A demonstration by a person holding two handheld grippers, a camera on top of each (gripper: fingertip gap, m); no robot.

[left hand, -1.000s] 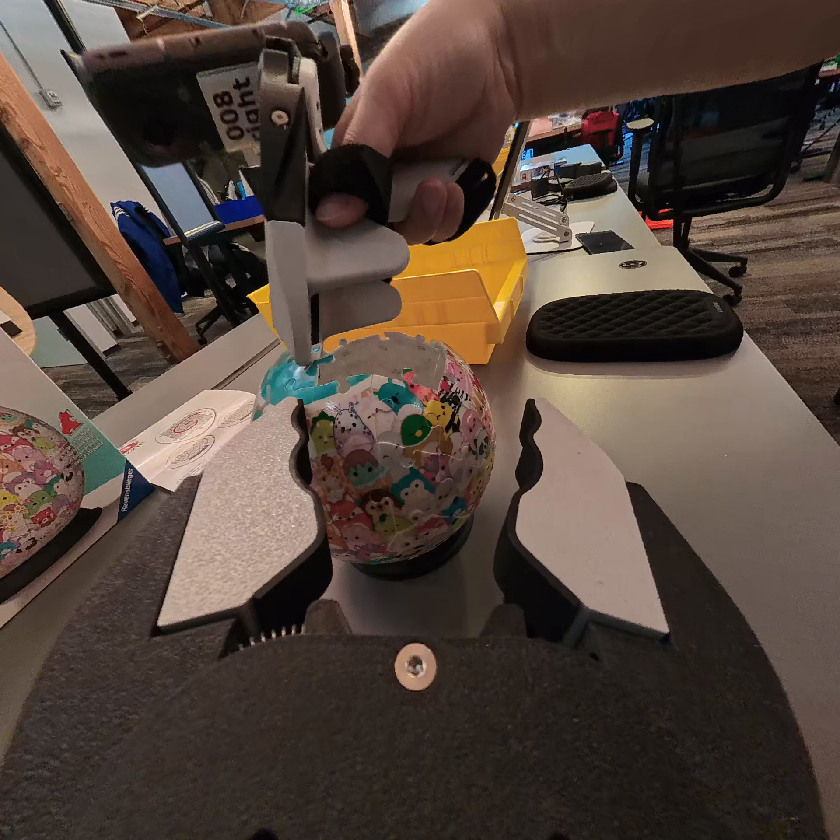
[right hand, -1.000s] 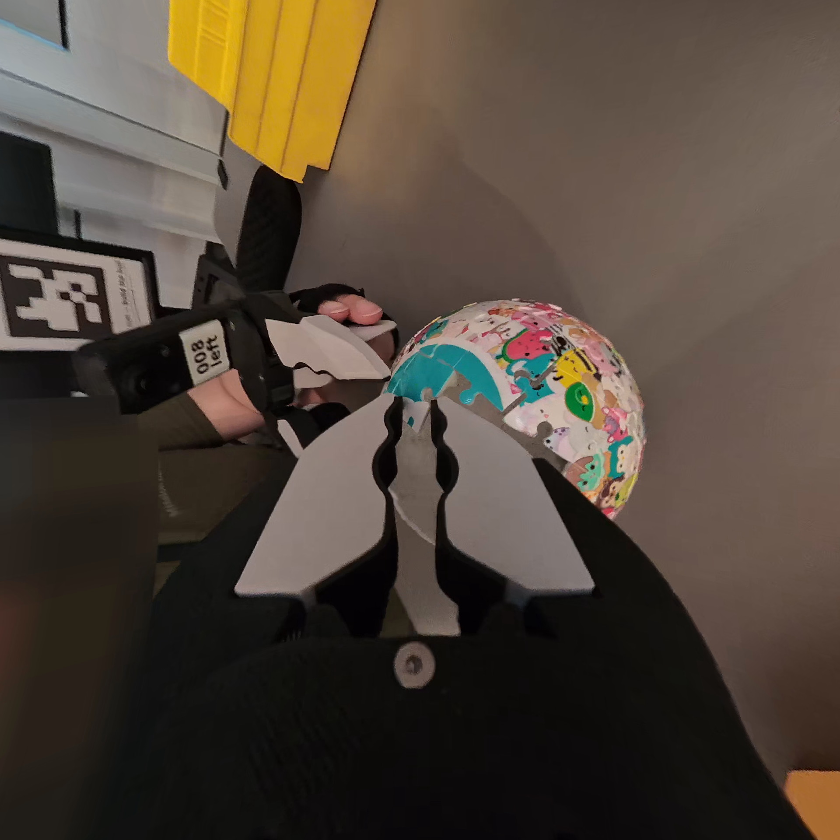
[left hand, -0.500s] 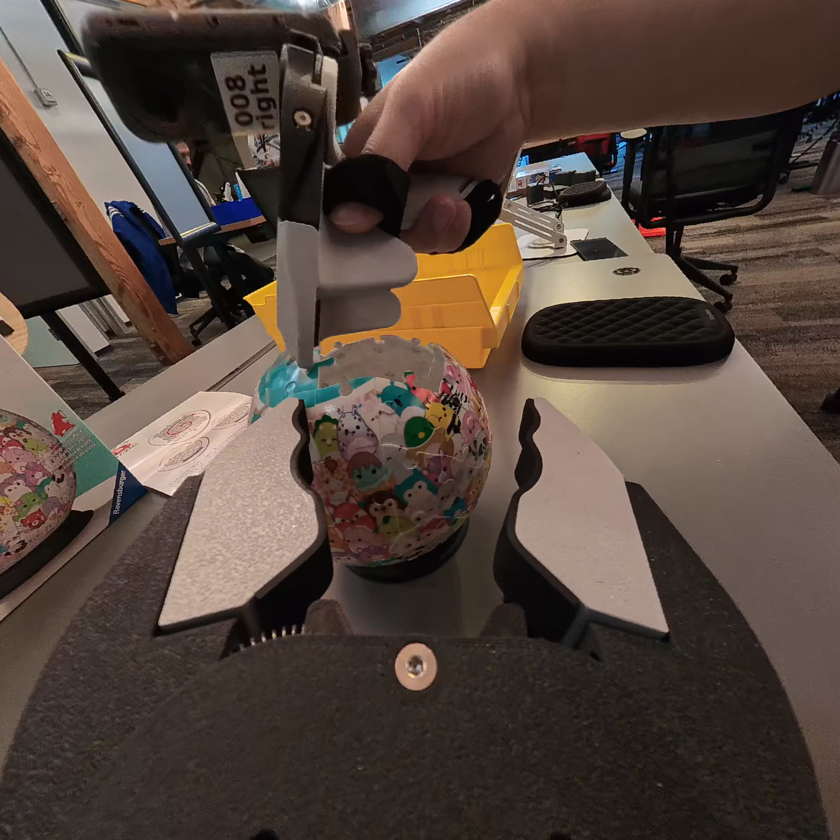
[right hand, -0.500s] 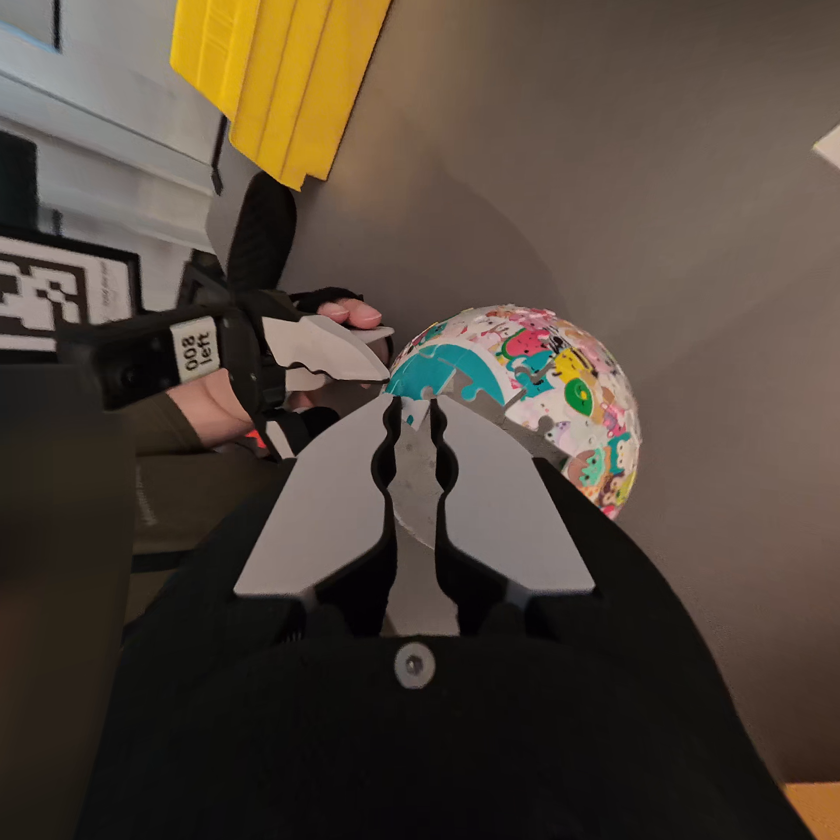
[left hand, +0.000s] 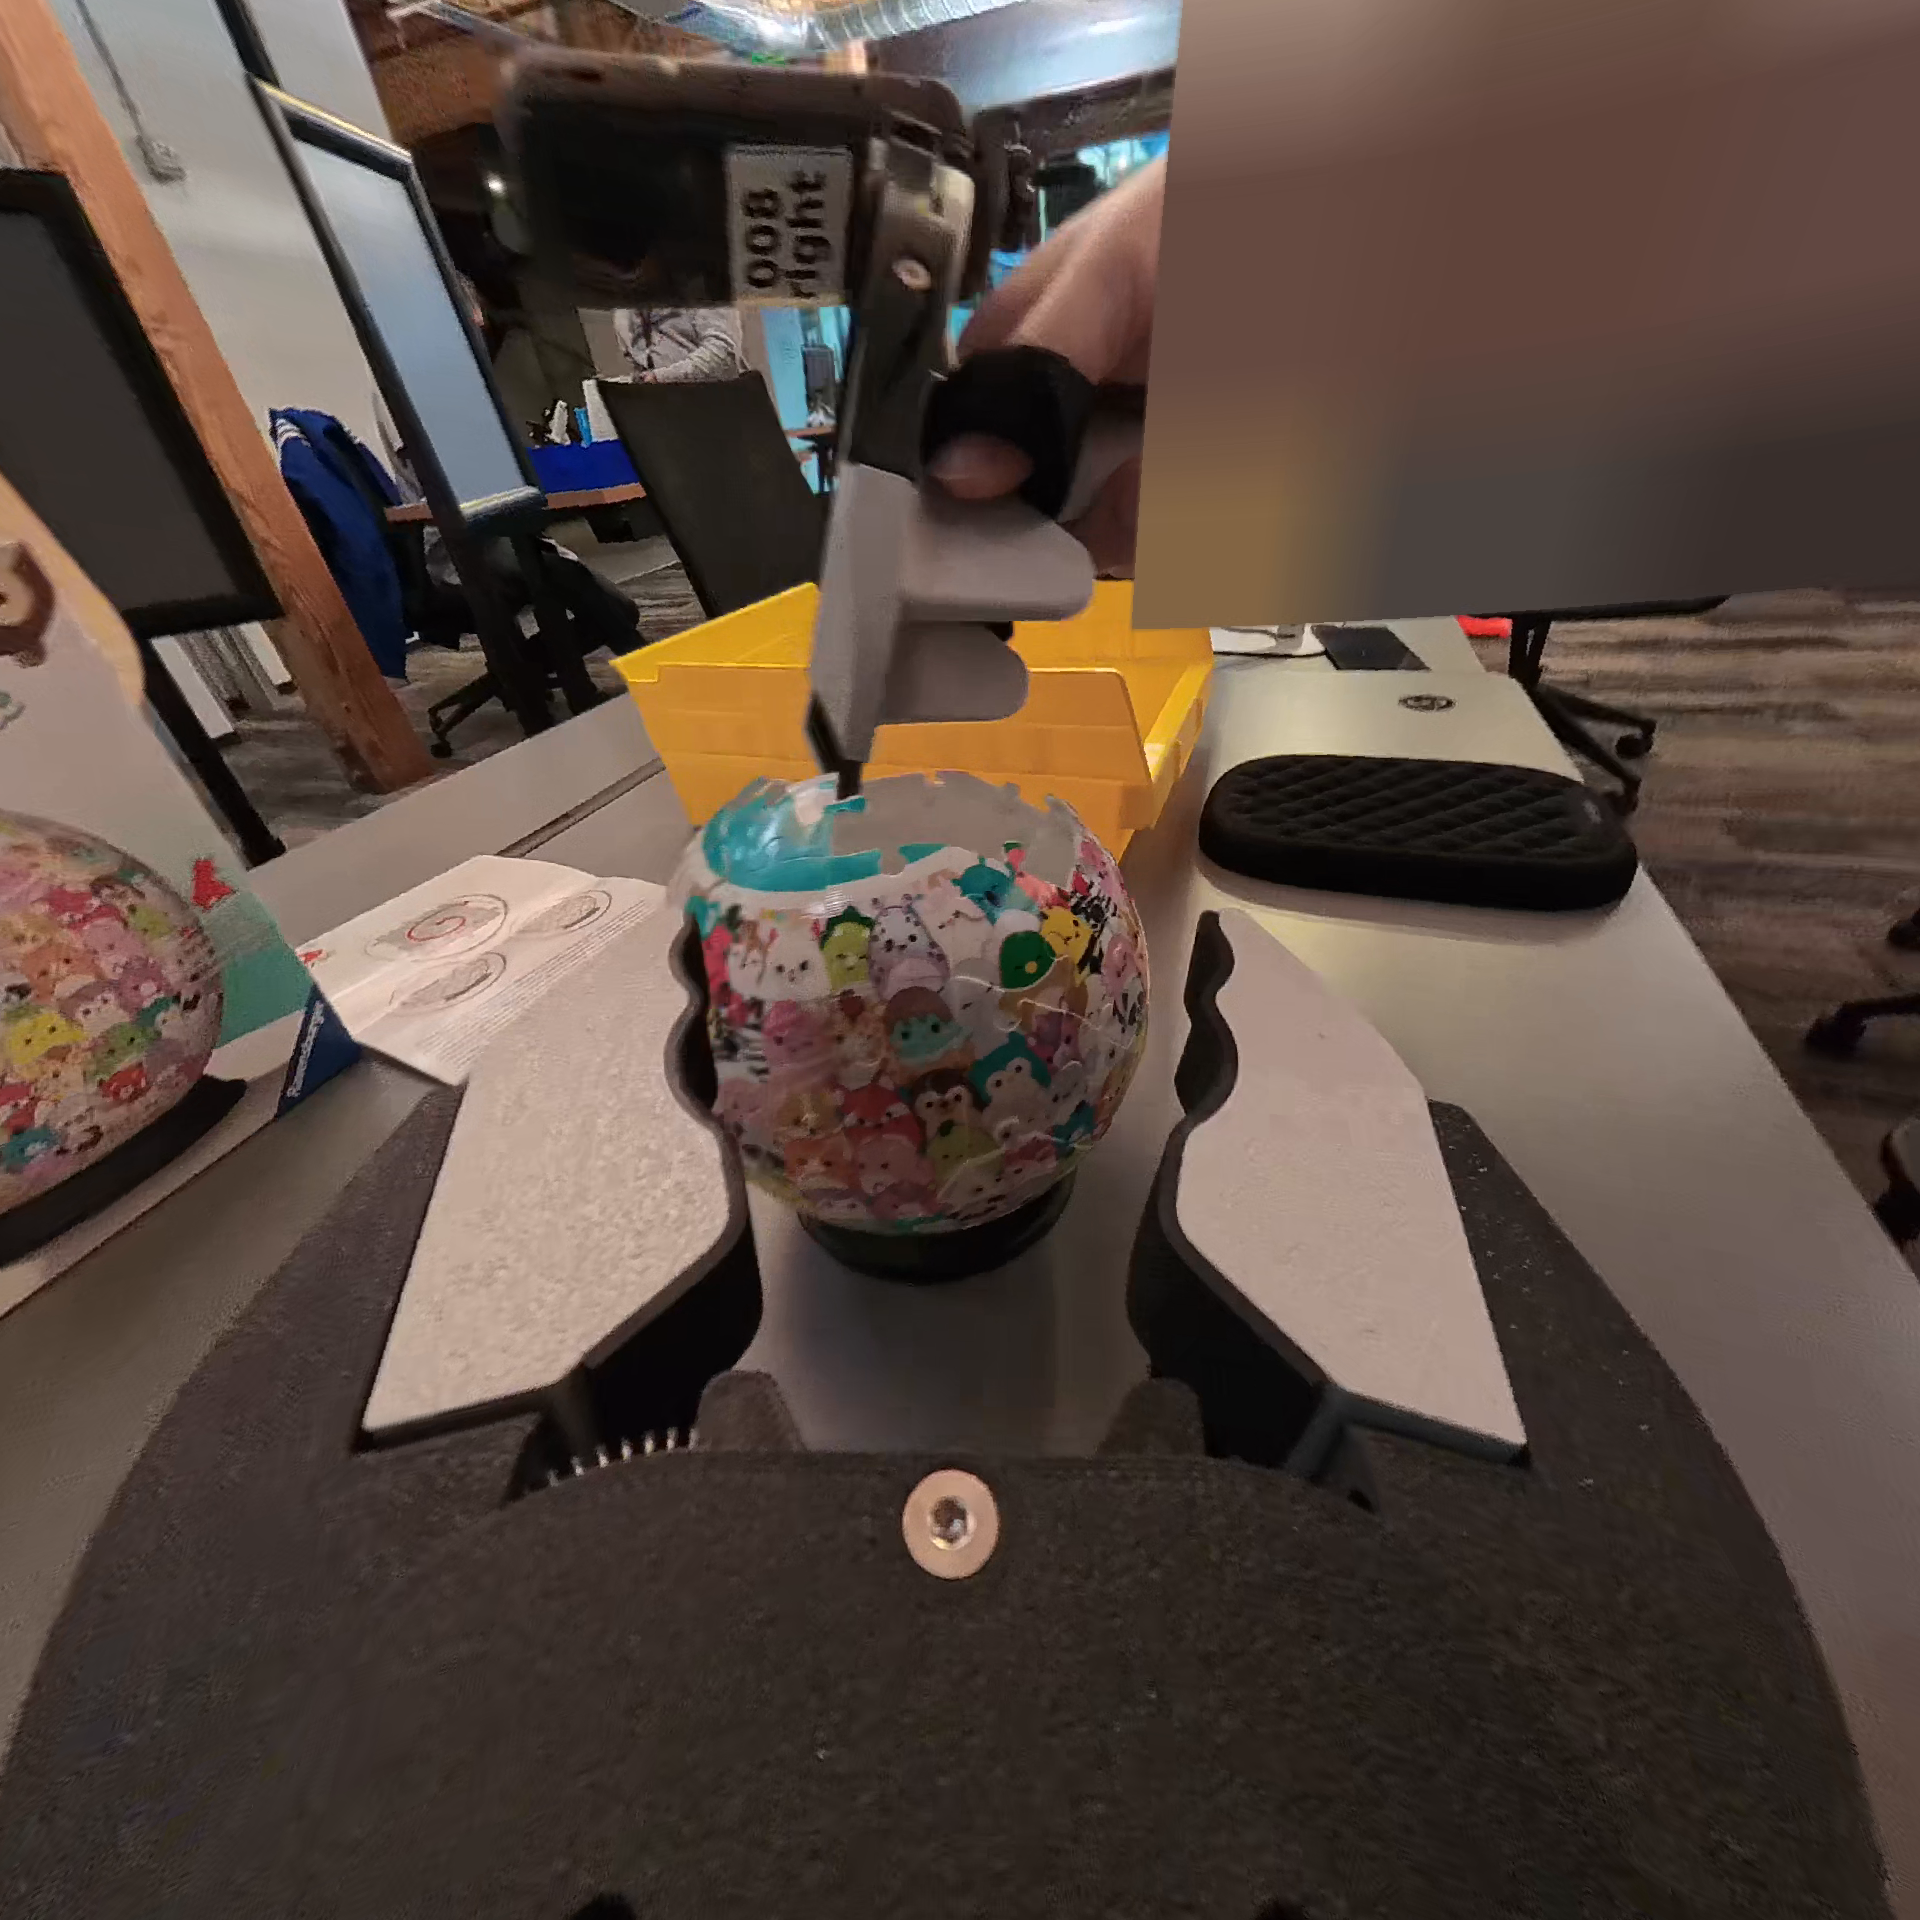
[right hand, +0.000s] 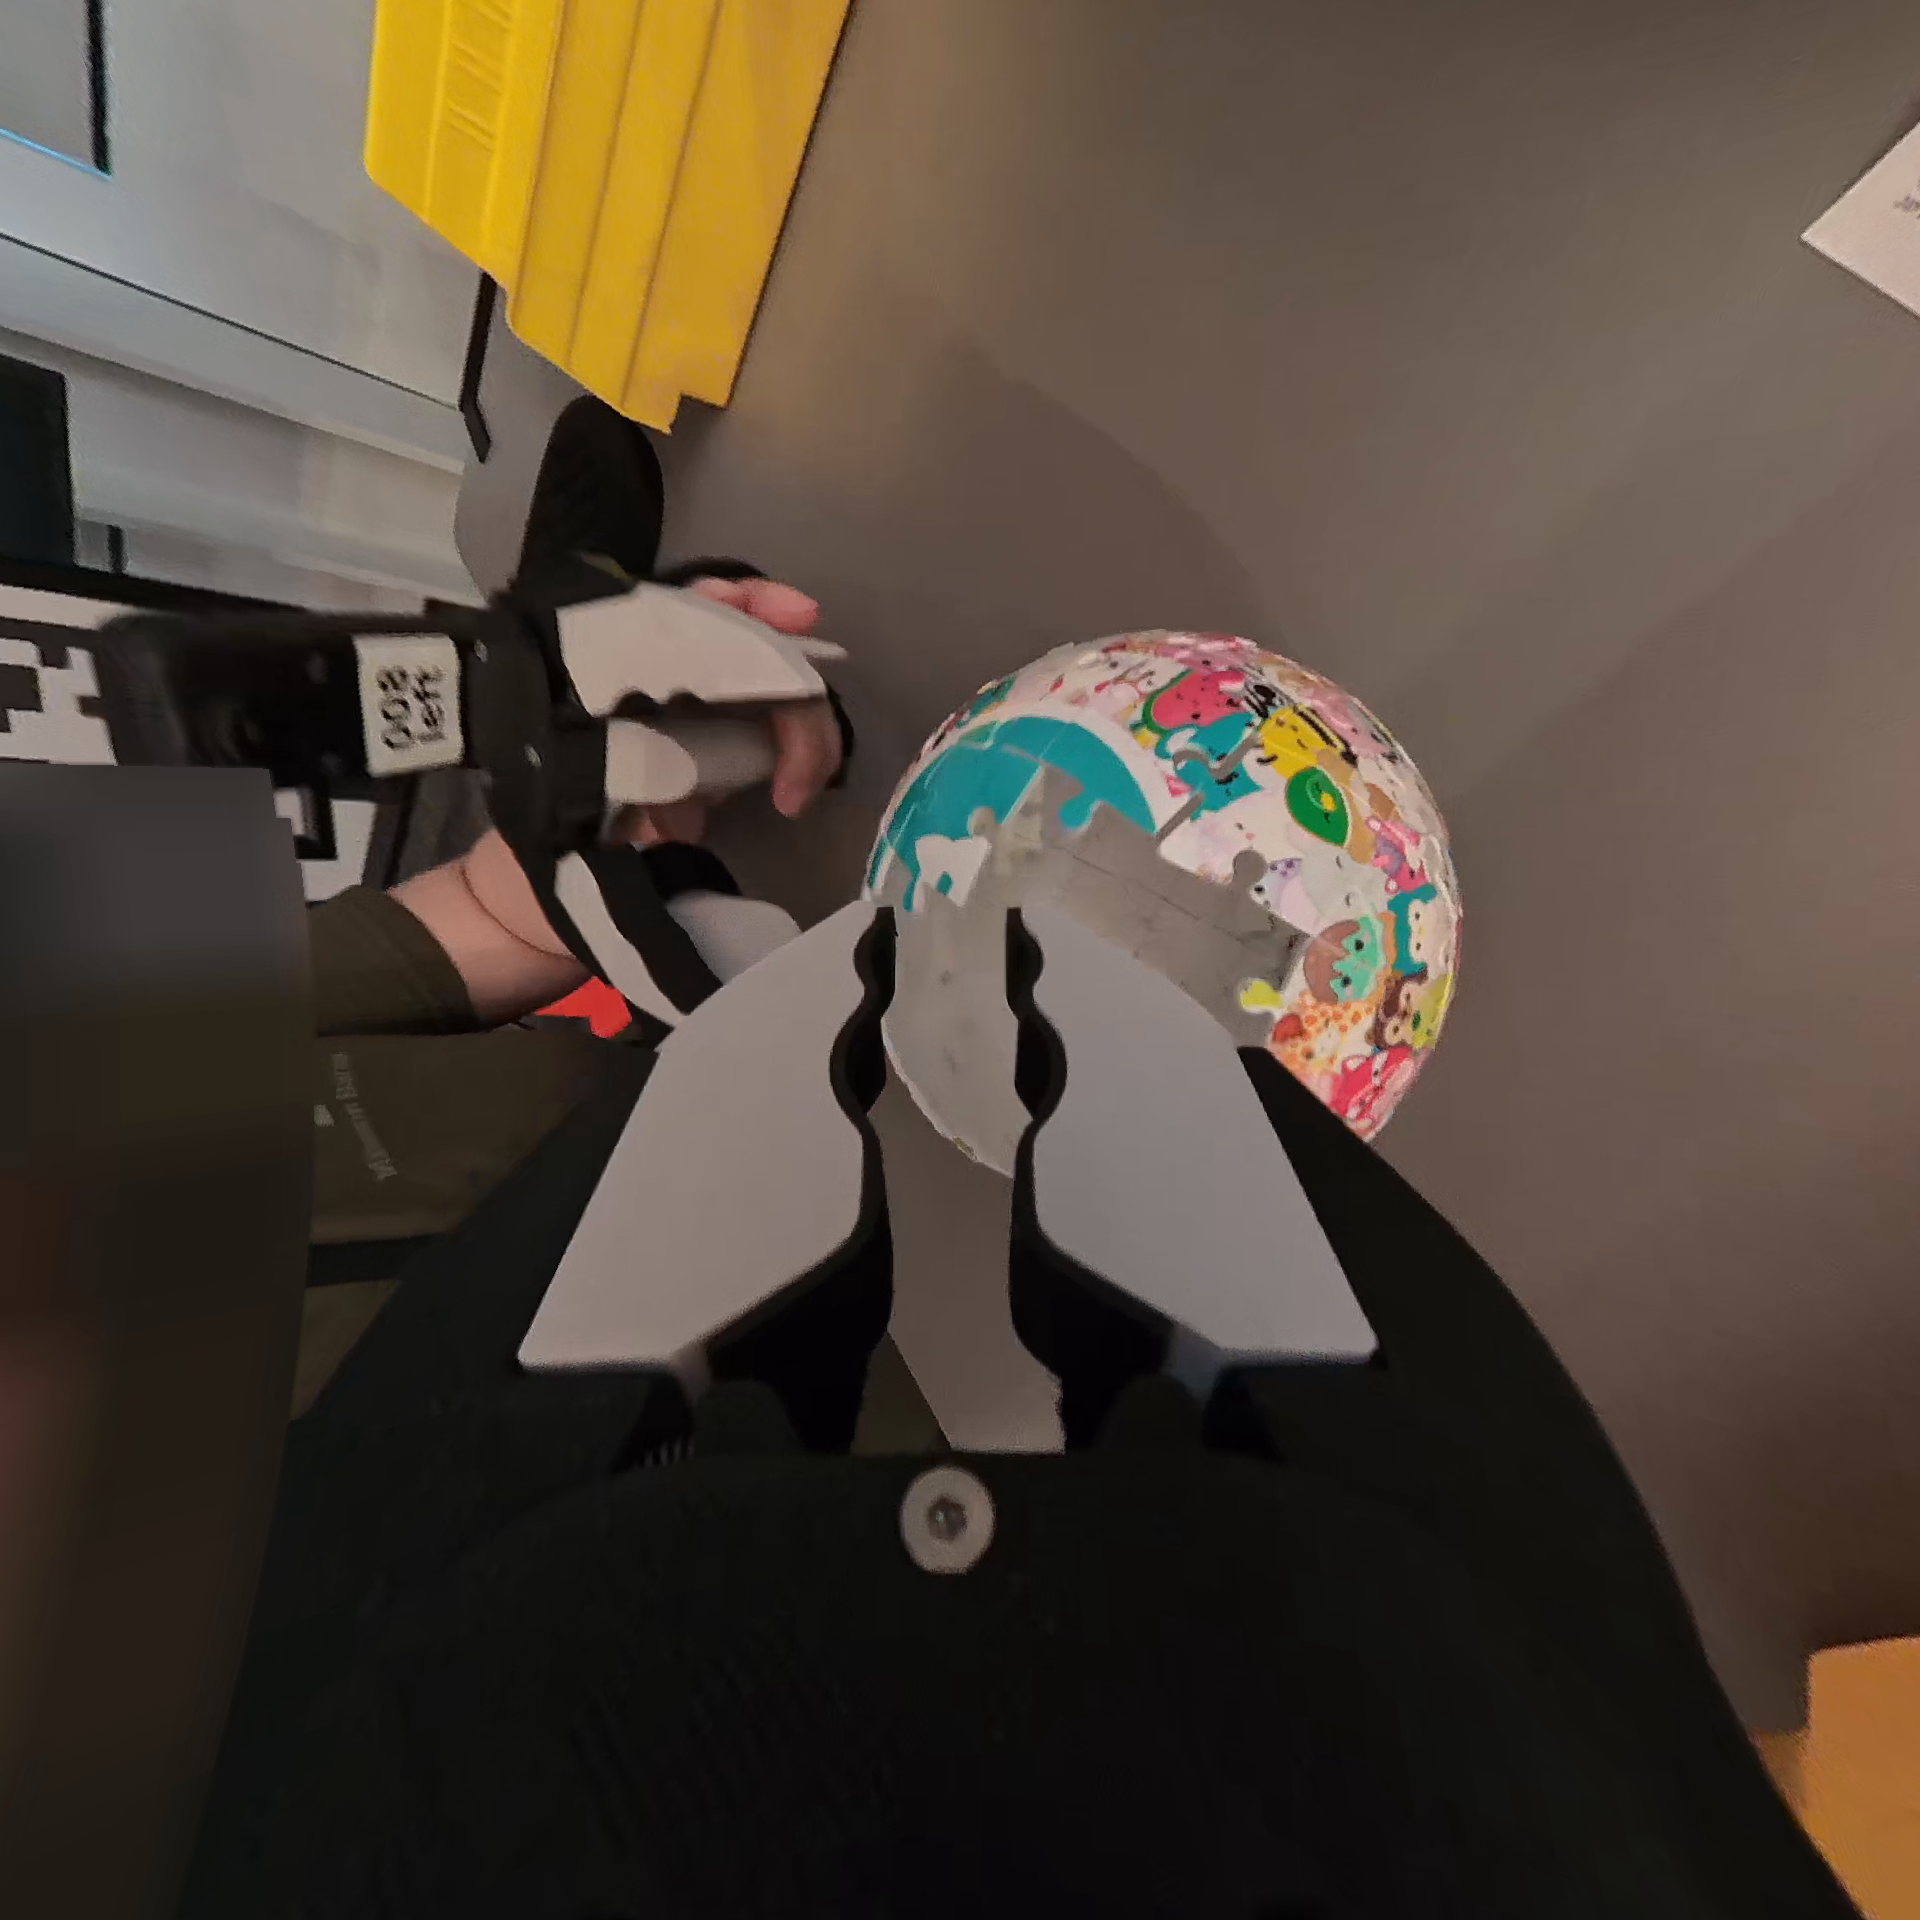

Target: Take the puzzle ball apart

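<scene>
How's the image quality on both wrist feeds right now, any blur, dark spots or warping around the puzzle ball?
Left wrist view: puzzle ball sharp and evenly lit; right gripper above it slightly motion-blurred; wide-angle bending at the table edges; a masking patch covers the upper right. Right wrist view: dimmer, ball bright against shadowed table, yellow bin soft, left gripper a little blurred.

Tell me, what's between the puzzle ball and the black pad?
Only bare grey table lies between the puzzle ball and the black pad, in the left wrist view.
</scene>
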